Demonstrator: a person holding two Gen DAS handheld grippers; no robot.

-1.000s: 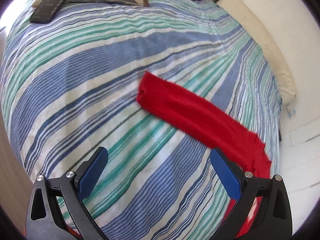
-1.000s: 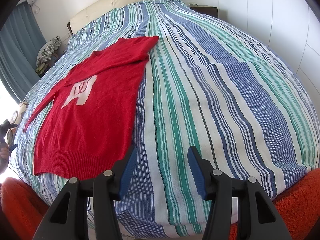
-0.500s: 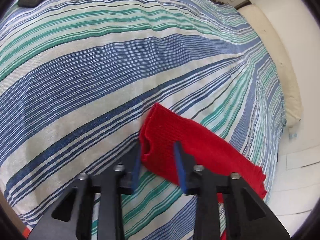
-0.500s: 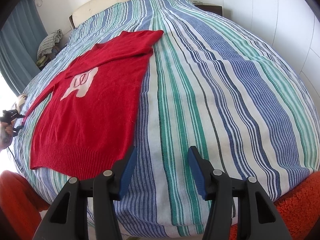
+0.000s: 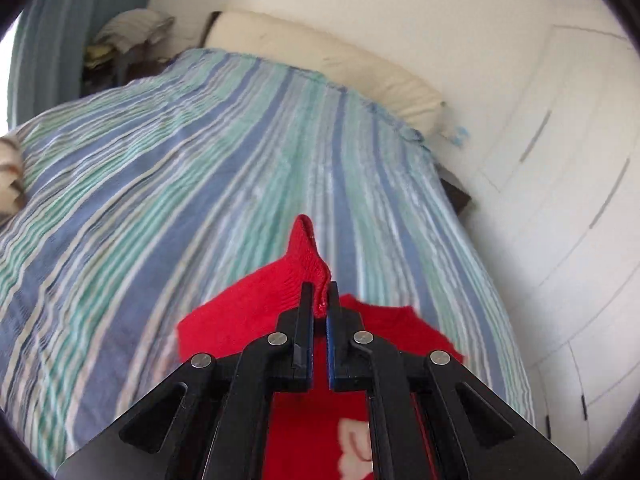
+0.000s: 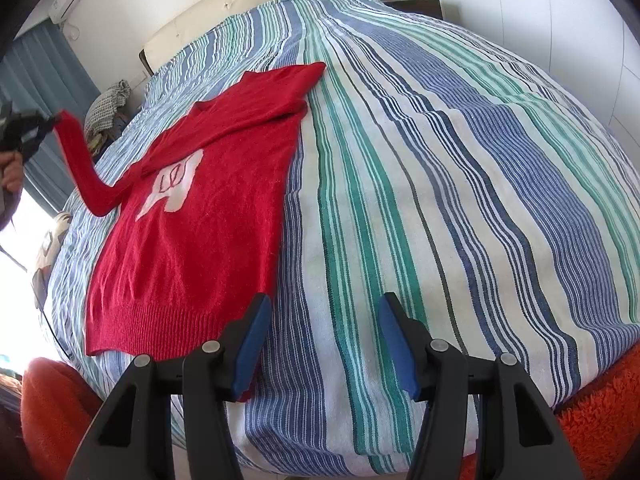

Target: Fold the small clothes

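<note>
A red sweater point(image 6: 192, 232) with a white motif lies flat on the striped bed point(image 6: 460, 184), its far sleeve folded across the chest. My left gripper point(image 5: 319, 300) is shut on the cuff of the other sleeve point(image 5: 308, 256) and holds it up in the air. From the right wrist view the left gripper point(image 6: 48, 122) appears at the far left, with the raised sleeve point(image 6: 86, 172) drooping down to the bed. My right gripper point(image 6: 320, 340) stands open over the near bed edge, just right of the sweater's hem, with nothing between its fingers.
A cream headboard point(image 5: 332, 60) runs along the far end of the bed. A pile of laundry point(image 5: 132, 32) sits beside blue curtains point(image 6: 48, 76). White wardrobe doors point(image 5: 560, 184) stand on the right. Orange fuzzy fabric point(image 6: 600, 420) lies at the near edge.
My left gripper went down to the sleeve cuff, closed on it, then lifted it high off the bed and swung round over the sweater. The right gripper stayed put.
</note>
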